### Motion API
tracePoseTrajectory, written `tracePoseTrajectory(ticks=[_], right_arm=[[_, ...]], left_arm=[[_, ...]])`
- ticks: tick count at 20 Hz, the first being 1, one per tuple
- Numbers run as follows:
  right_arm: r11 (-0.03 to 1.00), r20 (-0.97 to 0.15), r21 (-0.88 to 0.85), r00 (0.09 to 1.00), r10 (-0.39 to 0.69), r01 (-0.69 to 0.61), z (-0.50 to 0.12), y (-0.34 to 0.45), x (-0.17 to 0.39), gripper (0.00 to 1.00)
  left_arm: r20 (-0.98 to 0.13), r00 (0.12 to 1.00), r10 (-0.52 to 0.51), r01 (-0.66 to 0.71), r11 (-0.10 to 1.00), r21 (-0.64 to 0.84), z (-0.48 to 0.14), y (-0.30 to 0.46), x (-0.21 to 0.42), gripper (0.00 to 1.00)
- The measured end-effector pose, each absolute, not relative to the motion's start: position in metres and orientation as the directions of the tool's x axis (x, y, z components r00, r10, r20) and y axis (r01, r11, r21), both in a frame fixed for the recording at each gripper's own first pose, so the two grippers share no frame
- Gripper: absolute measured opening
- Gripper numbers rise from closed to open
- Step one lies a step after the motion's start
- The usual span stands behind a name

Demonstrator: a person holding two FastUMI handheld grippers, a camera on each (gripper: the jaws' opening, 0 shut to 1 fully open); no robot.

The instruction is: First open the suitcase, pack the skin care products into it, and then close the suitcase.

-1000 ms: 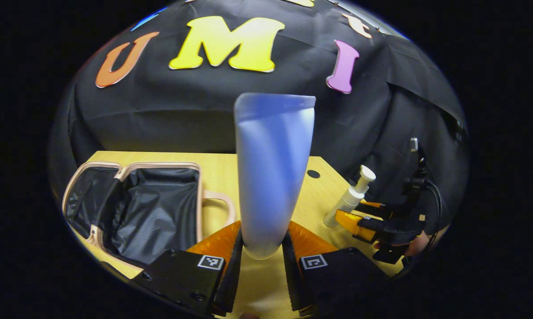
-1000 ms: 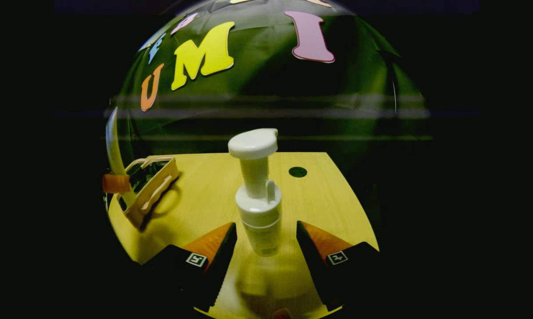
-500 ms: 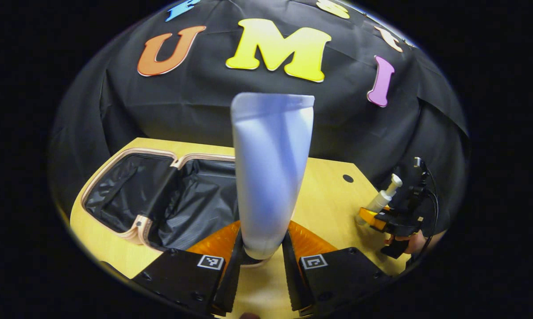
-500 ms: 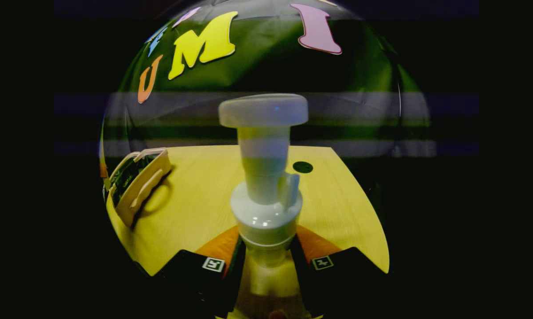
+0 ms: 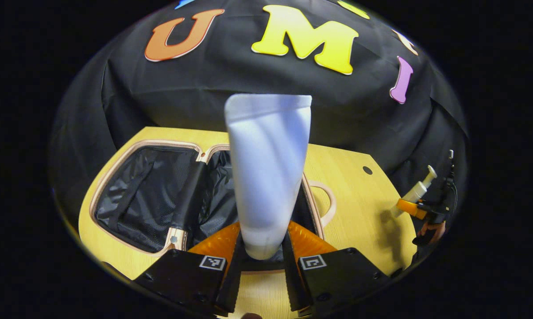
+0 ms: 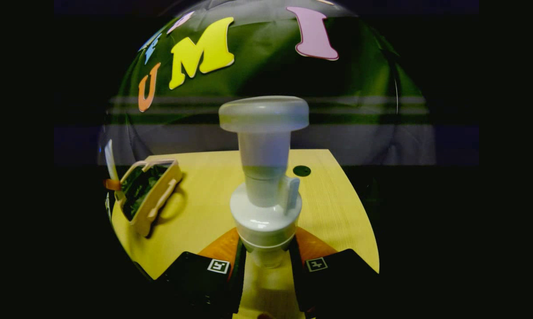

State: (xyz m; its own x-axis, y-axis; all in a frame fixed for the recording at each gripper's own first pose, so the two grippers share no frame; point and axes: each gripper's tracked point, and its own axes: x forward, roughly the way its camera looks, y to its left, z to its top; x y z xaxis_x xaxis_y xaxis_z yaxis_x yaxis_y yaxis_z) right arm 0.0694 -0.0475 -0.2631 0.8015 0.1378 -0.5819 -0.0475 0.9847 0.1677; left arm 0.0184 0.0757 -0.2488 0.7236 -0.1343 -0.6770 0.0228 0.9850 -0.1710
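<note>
A pale blue-white tube [image 5: 266,173] stands upright in my left gripper [image 5: 262,261], which is shut on its lower end. Behind and below the tube the suitcase [image 5: 156,195] lies open on the wooden table, black lining showing, pink rim and handle [image 5: 326,204]. My right gripper [image 6: 266,266] is shut on a white pump bottle [image 6: 265,186], held upright. In the left gripper view the right gripper [image 5: 419,208] with the pump bottle [image 5: 419,189] shows at the far right. In the right gripper view the suitcase [image 6: 149,195] sits at the left, the tube [image 6: 110,164] above it.
The wooden table [image 5: 359,199] has a round dark hole [image 5: 367,170] near its back right corner. The black cloth wall rises right behind the table. A hand [image 5: 430,230] holds the right gripper at the table's right edge.
My left gripper has carried the tube leftward over the open suitcase. The right gripper closed on the pump bottle and now holds it slightly raised.
</note>
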Motion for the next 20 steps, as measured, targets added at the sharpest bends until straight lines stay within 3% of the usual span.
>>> tracePoseTrajectory(ticks=[4,7,14,20], right_arm=[[0.960,-0.584,0.260,0.774,0.245,-0.107,-0.215,-0.021,0.033,0.45],[0.945,-0.591,0.303,0.753,0.290,-0.126,-0.190,-0.004,0.010,0.45],[0.946,-0.594,0.300,0.751,0.287,-0.124,-0.161,0.022,-0.009,0.45],[0.934,-0.591,0.314,0.735,0.333,-0.170,-0.148,0.057,-0.009,0.45]], left_arm=[[-0.727,0.665,-0.170,0.026,0.979,-0.205,-0.276,0.097,0.037,0.45],[-0.807,0.576,-0.128,-0.014,0.986,-0.167,-0.308,0.120,0.042,0.45],[-0.896,0.430,-0.109,-0.084,0.983,-0.160,-0.337,0.131,0.041,0.45],[-0.923,0.375,-0.089,-0.079,0.989,-0.127,-0.340,0.131,0.046,0.45]])
